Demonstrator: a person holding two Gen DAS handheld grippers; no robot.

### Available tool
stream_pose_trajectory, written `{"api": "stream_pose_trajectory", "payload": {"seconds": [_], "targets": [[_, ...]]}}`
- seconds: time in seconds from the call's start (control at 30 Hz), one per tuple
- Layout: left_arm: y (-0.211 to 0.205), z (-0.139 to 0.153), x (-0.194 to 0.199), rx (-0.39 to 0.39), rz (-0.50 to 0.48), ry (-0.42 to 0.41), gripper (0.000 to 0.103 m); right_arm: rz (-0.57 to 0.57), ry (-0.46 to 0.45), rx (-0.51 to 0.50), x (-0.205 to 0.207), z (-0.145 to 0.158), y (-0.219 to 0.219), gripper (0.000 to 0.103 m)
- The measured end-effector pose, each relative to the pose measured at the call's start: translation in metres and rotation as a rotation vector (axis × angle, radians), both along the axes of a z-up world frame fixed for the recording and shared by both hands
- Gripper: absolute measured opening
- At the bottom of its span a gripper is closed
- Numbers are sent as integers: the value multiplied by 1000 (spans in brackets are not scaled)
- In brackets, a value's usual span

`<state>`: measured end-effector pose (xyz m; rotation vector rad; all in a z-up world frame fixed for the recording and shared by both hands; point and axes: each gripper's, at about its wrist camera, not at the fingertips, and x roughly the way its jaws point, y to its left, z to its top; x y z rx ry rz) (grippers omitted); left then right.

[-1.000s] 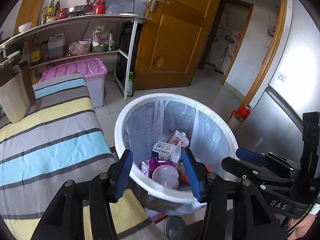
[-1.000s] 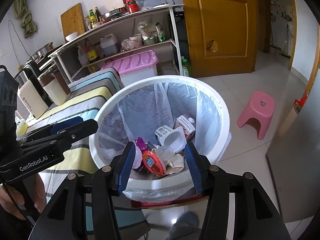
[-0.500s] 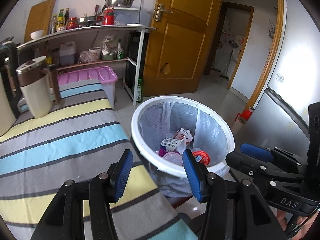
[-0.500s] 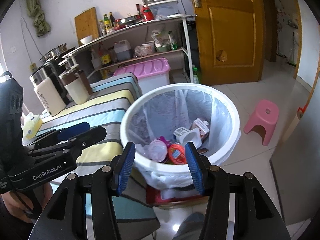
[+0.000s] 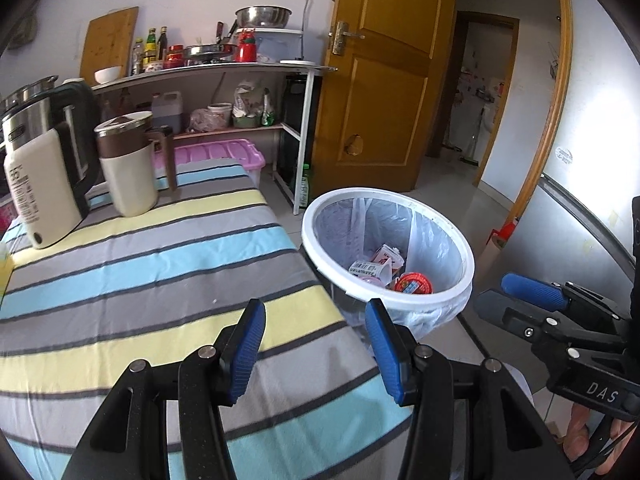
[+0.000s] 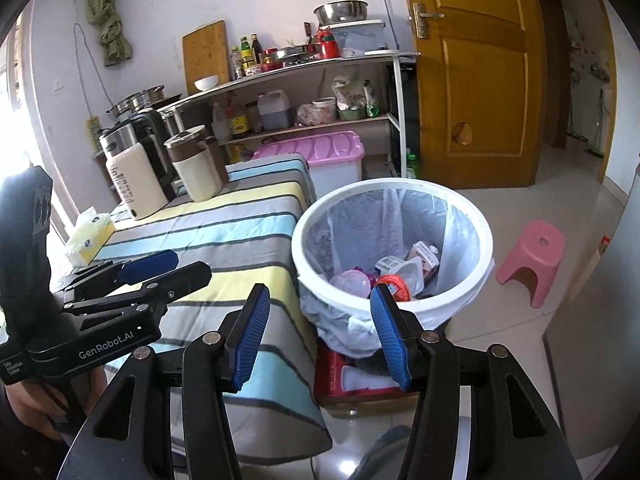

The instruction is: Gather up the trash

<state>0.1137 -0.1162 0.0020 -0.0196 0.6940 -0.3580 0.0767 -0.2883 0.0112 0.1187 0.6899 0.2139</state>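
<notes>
the left gripper (image 5: 314, 346), black with blue ribbed pads, hangs above the striped cloth in grey, blue and yellow bands (image 5: 152, 280) that covers the table, its two fingers spread wide with nothing between them. the right gripper (image 6: 318, 336), of the same black and blue make, is likewise spread and empty, held over the near edge of the cloth and the round white plastic bin lined with a clear bag (image 6: 304, 268). the bin stands on the tiled floor just beside the table's right end, and the trash lies inside it: a red foil-lidded cup (image 5: 414, 283), a white labelled tub (image 6: 394, 266), a small red and white carton (image 5: 386, 256) and a clear plastic lid (image 6: 352, 282), all heaped at the bottom. at the far end of the cloth stand a cream jug with a brown lid (image 5: 128, 164) and a steel and black kettle (image 5: 44, 120). a small pink plastic stool (image 6: 534, 258) sits on the floor to the right of the bin.
</notes>
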Motion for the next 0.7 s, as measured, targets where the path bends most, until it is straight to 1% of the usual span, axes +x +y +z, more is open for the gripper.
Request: {"api": "stream_pose_trajectory", "payload": {"seconds": [0.33,0.7], "targets": [[11,3,-30,8,28,-31,52,28,-28,-12,-23,2,8,54],[18,7,-45,17,53,-51,52,43,-25,-7,-35,0,8,54]]}}
